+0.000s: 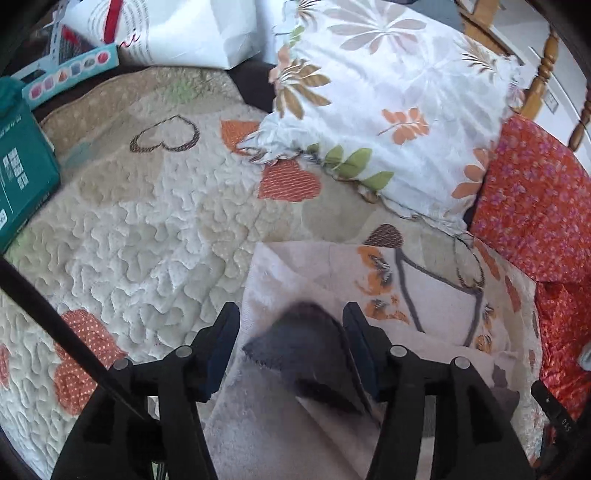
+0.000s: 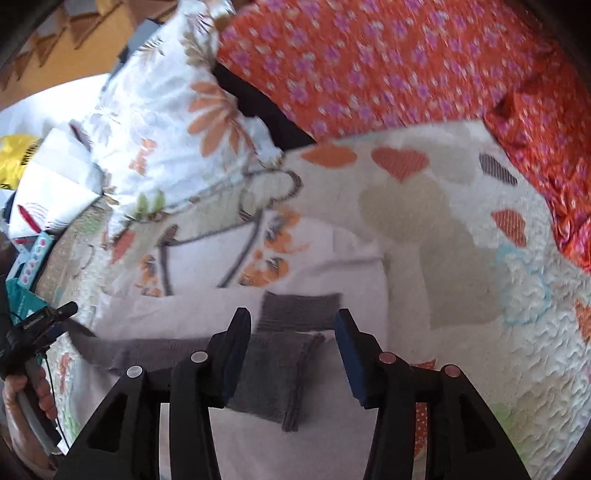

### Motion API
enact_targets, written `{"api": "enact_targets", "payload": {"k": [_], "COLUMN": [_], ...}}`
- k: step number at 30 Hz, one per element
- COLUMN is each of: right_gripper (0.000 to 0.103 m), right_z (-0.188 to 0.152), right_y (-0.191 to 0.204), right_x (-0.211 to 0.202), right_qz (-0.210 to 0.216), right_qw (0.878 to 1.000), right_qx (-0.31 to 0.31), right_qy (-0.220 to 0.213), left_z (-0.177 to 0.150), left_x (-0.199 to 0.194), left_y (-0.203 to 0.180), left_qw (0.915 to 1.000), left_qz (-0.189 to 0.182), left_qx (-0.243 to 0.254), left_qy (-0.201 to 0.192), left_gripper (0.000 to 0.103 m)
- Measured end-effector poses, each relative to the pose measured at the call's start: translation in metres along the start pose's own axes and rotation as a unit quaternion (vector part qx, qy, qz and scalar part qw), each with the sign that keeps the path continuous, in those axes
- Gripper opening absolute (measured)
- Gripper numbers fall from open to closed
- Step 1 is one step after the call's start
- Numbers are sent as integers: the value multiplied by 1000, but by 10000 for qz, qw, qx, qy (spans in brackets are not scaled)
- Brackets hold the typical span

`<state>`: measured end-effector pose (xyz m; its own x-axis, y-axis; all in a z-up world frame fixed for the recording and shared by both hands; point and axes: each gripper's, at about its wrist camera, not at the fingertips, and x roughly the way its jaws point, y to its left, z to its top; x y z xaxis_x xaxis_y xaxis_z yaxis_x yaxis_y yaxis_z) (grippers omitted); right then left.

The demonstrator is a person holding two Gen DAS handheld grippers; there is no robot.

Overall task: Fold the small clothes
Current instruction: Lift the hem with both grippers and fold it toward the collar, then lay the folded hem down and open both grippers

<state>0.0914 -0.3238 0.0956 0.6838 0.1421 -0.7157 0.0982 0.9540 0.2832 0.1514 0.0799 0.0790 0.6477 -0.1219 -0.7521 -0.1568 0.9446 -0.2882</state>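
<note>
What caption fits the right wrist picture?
Open right claw above a pale garment with grey cuffs, on a heart-patterned quilt.

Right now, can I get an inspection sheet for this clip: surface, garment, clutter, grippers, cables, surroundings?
Surface: quilted bedspread with heart patches, wrinkle-free where visible.
Job's things: pale garment with orange print and grey cuffs, lying partly folded on the bedspread.
Clutter: teal box, game box, white paper bag at the far edge.
Grippers: left gripper open over a grey cuff, not pressing it; right gripper open over the cuffs, holding nothing.
Cables: thin dark cord beside the left hand.
Surroundings: floral pillow, red flowered cloth, wooden bed frame.
</note>
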Motion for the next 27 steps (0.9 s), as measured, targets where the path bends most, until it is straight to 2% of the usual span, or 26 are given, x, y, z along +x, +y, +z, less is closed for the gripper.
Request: {"api": "enact_targets", "payload": {"k": [2,3,5,7,8,10,13,15,16,17,19,20,21,23,27], "right_gripper": [51,48,44,45,44,45,45,44,44,44,44,45,50,57,61], "right_z": [-4,-7,-17,-29,-39,-52,-62,-52,-45,-33,-19,-14,-10,-2,1], "right_y": [7,13,24,36,45,60,75,75,71,63,49,43,38,29,13], "right_x": [-11,-15,-21,-19,-11,6,34,52,58,62,67,68,67,60,46], "right_qz": [230,373,803,1384,1737,1910,1659,1419,1261,965,424,119,-54,-174,-255], "right_qw": [9997,9992,9960,9878,9792,9703,9682,9724,9772,9855,9940,9963,9974,9984,9990], "right_qx": [-67,-132,-293,-359,-419,-573,-759,-699,-663,-610,-532,-464,-395,-364,-213], "right_qy": [-2,50,256,613,958,1369,1713,1716,1577,1258,856,712,597,393,302], "left_z": [-4,-8,-18,-29,-35,-42,-45,-39,-36,-32,-29,-28,-26,-24,-24], "left_x": [-13,-21,-34,-44,-46,-39,-10,17,29,42,55,55,52,43,32], "left_y": [-6,-10,-16,-18,-19,-22,-31,-32,-31,-29,-23,-21,-19,-18,-13], "left_qw": [9996,9989,9967,9941,9928,9897,9867,9875,9884,9902,9924,9936,9949,9966,9970], "left_qz": [-77,-92,-170,-372,-482,-654,-477,-326,-301,-188,150,181,125,13,156], "left_qx": [249,450,777,1013,1093,1235,1399,1248,1129,965,742,590,458,388,466], "left_qy": [-70,-121,-174,-79,23,297,678,900,966,996,967,944,892,732,592], "left_gripper": [56,56,56,56,56,57,57,57,57,57,57,57,57,59,59]}}
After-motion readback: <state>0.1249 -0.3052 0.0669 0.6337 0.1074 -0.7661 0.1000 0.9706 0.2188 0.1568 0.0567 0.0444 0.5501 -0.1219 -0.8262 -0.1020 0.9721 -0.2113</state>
